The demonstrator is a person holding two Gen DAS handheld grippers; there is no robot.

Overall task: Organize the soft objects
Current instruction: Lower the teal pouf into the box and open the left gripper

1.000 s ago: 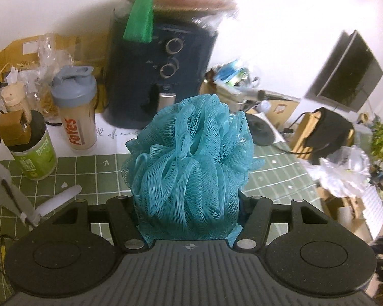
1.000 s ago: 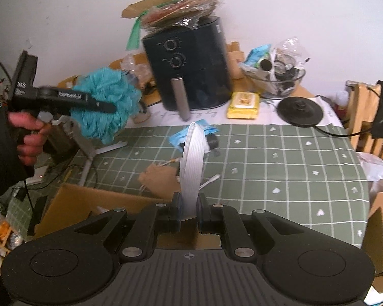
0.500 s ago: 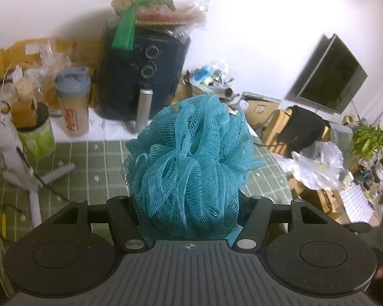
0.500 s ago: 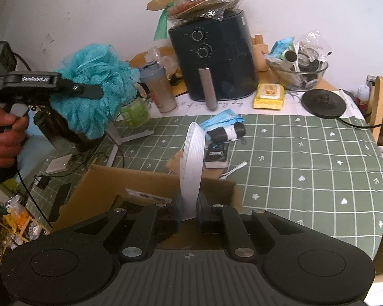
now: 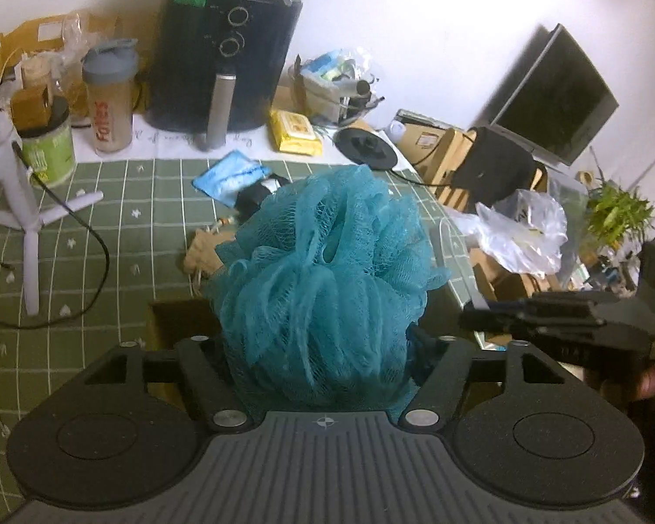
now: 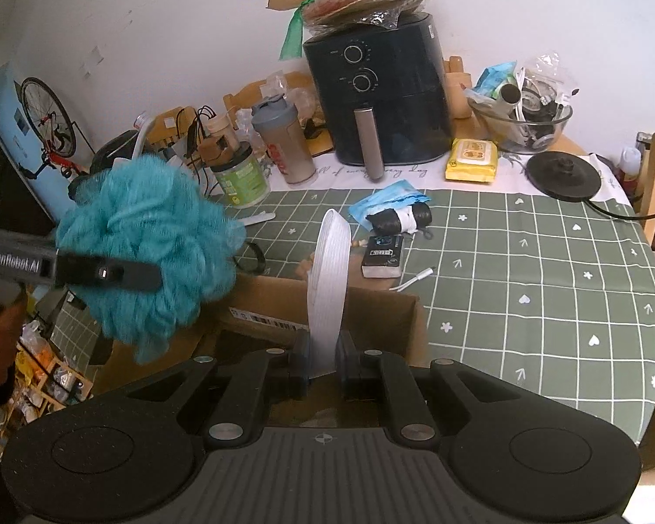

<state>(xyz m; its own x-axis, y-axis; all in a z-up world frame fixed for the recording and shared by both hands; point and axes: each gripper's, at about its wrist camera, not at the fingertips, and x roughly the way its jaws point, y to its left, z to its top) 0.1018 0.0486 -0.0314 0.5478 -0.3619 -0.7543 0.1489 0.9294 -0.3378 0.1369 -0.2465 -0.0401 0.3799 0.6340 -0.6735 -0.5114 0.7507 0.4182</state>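
A teal mesh bath loofah (image 5: 327, 275) sits between the jaws of my left gripper (image 5: 323, 340). The jaws are opening, and the mesh still fills the gap and touches both fingers. In the right wrist view the loofah (image 6: 148, 236) hangs in the air at the left rim of an open cardboard box (image 6: 371, 305), with one black finger (image 6: 109, 271) across it. My right gripper (image 6: 325, 349) is shut on a grey-white ribbed strap (image 6: 329, 270) that stands upright over the box. The left wrist view shows the box (image 5: 161, 327) under the loofah and the right gripper (image 5: 476, 316) at the right.
The green checked tablecloth (image 6: 524, 262) carries a blue packet (image 6: 388, 201), a black roll (image 6: 399, 218), a small black box (image 6: 382, 255) and a white cable. An air fryer (image 6: 384, 100), shaker bottle (image 6: 284, 139), green can (image 6: 240, 177), glass bowl (image 6: 522, 122) and white tripod (image 5: 26, 218) stand behind.
The left gripper carried the loofah rightwards until it hangs at the box, near the right gripper, and its jaws stand wider. The right gripper and strap hardly moved.
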